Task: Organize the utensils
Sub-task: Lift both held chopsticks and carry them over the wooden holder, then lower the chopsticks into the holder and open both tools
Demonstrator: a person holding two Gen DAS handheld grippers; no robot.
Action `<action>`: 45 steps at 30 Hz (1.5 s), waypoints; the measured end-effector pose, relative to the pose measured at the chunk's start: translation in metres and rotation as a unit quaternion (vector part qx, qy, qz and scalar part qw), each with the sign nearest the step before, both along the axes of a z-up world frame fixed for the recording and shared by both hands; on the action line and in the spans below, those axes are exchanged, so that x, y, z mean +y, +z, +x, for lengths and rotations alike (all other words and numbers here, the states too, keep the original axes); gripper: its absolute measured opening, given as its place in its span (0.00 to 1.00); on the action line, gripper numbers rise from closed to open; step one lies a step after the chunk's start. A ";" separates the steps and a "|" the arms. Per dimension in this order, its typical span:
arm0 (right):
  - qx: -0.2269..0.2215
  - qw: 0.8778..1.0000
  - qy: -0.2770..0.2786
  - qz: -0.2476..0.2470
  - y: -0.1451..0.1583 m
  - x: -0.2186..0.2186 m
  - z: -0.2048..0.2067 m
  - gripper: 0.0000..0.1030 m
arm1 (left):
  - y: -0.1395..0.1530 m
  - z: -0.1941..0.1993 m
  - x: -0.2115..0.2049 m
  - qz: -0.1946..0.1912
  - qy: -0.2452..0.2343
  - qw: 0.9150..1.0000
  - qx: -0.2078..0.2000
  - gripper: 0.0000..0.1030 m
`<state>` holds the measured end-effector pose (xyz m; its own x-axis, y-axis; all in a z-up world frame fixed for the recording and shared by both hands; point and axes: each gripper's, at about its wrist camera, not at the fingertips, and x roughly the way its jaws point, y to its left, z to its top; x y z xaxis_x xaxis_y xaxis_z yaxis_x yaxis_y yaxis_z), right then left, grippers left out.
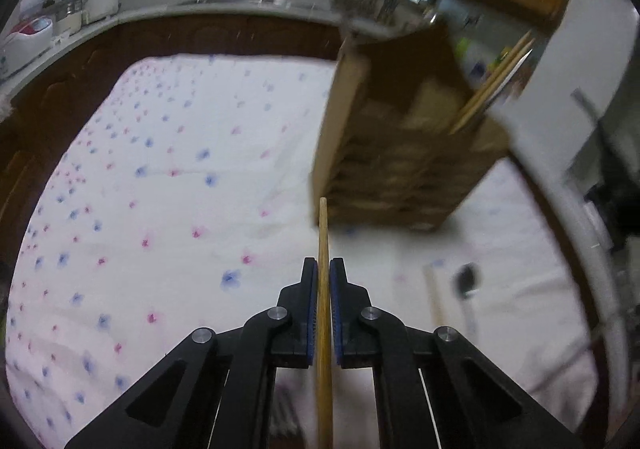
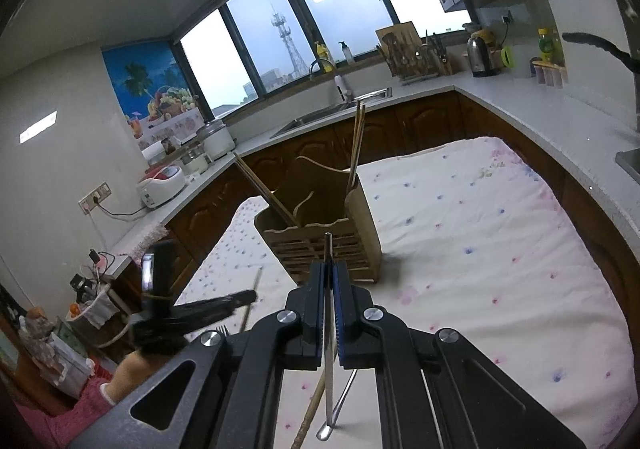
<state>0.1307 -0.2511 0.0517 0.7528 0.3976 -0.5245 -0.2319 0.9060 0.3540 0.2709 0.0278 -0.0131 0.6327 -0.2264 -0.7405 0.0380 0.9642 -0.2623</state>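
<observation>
Step in hand: loading the wooden utensil holder (image 2: 320,233). Left gripper (image 1: 324,269) was clamped on a wooden chopstick (image 1: 323,233), tip just short of the holder on the floral tablecloth (image 1: 160,169). Right gripper (image 2: 329,273) was pinched on a metal utensil handle (image 2: 328,249), which kind unclear. Chopsticks (image 2: 356,145) already stood in one compartment. Next move likely needs lifting the chopstick over the rim, tipping it vertical, then releasing.
</observation>
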 end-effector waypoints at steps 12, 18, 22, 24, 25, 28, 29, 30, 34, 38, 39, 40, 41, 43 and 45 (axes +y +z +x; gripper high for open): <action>-0.032 0.999 0.010 -0.008 0.026 0.010 -0.007 0.04 | 0.057 -0.066 0.020 -0.056 -0.001 0.994 -0.094 0.04; -0.047 0.999 0.011 -0.011 0.036 0.015 -0.009 0.04 | 0.069 -0.099 0.031 -0.065 -0.009 0.991 -0.114 0.04; -0.052 0.999 0.011 -0.014 0.039 0.017 -0.006 0.04 | 0.075 -0.108 0.038 -0.069 -0.008 0.990 -0.124 0.04; -0.053 0.998 0.011 -0.014 0.039 0.018 -0.004 0.04 | 0.077 -0.110 0.039 -0.070 -0.008 0.989 -0.129 0.04; -0.053 0.998 0.011 -0.015 0.039 0.018 -0.003 0.04 | 0.079 -0.110 0.040 -0.071 -0.008 0.989 -0.130 0.04; -0.055 0.998 0.011 -0.013 0.040 0.019 -0.001 0.04 | 0.081 -0.111 0.041 -0.071 -0.008 0.988 -0.135 0.04; -0.055 0.998 0.010 -0.013 0.041 0.019 0.000 0.04 | 0.081 -0.111 0.042 -0.071 -0.008 0.988 -0.136 0.04; -0.056 0.998 0.010 -0.013 0.041 0.020 0.001 0.04 | 0.082 -0.111 0.042 -0.070 -0.008 0.988 -0.138 0.04; -0.059 0.998 0.010 -0.013 0.041 0.020 0.005 0.04 | 0.085 -0.108 0.043 -0.071 -0.006 0.987 -0.142 0.04; -0.063 0.998 0.006 -0.010 0.043 0.020 0.013 0.04 | 0.089 -0.104 0.044 -0.072 -0.006 0.986 -0.150 0.04; -0.066 0.998 0.003 -0.007 0.044 0.019 0.016 0.04 | 0.091 -0.103 0.044 -0.071 -0.005 0.985 -0.155 0.04; -0.069 0.998 0.001 -0.005 0.046 0.019 0.018 0.04 | 0.093 -0.102 0.044 -0.070 -0.003 0.985 -0.158 0.04; -0.073 0.997 -0.001 -0.003 0.048 0.018 0.021 0.04 | 0.095 -0.100 0.045 -0.070 -0.003 0.984 -0.161 0.04; -0.082 0.997 -0.006 0.000 0.052 0.018 0.027 0.04 | 0.099 -0.096 0.046 -0.071 0.000 0.983 -0.171 0.04; -0.093 0.996 -0.011 0.001 0.057 0.018 0.035 0.04 | 0.103 -0.092 0.047 -0.067 0.001 0.981 -0.180 0.04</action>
